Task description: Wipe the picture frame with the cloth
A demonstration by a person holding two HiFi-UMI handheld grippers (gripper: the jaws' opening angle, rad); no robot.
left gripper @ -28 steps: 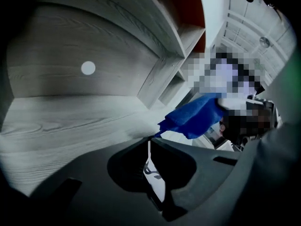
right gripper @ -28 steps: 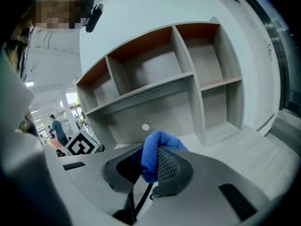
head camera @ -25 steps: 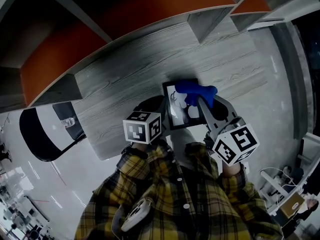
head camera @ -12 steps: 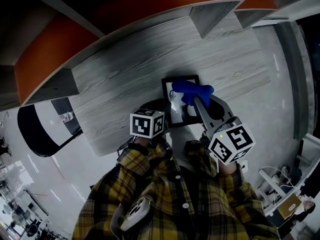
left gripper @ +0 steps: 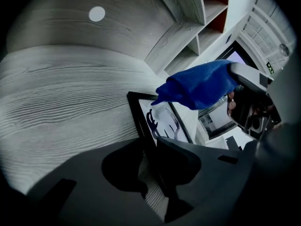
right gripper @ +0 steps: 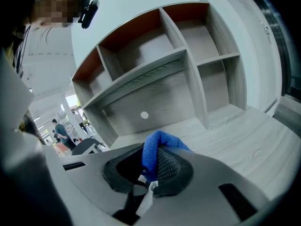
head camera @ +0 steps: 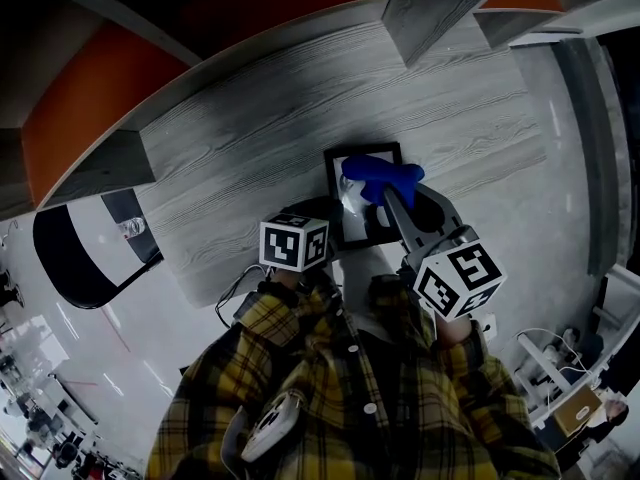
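Note:
A black picture frame (head camera: 356, 220) with a white print lies on the grey wooden table (head camera: 240, 138). My right gripper (head camera: 388, 194) is shut on a blue cloth (head camera: 380, 175), which hangs over the frame's upper part. In the right gripper view the cloth (right gripper: 157, 149) bulges up between the jaws. My left gripper (head camera: 322, 218) is at the frame's left edge. In the left gripper view the frame (left gripper: 164, 119) has its dark edge between the jaws of that gripper (left gripper: 149, 157). They have just been closing, and a strip of table still shows beside the edge. The cloth (left gripper: 200, 84) floats above.
Behind the table stands a shelf unit (right gripper: 155, 55) with open compartments and orange back panels. A black and white chair (head camera: 80, 258) is left of the table. The table's near edge runs just below the frame, by my plaid shirt (head camera: 350, 398).
Both grippers have sunk a little toward the frame. The left one has come in to the frame's left edge. The cloth stays over the frame's upper part.

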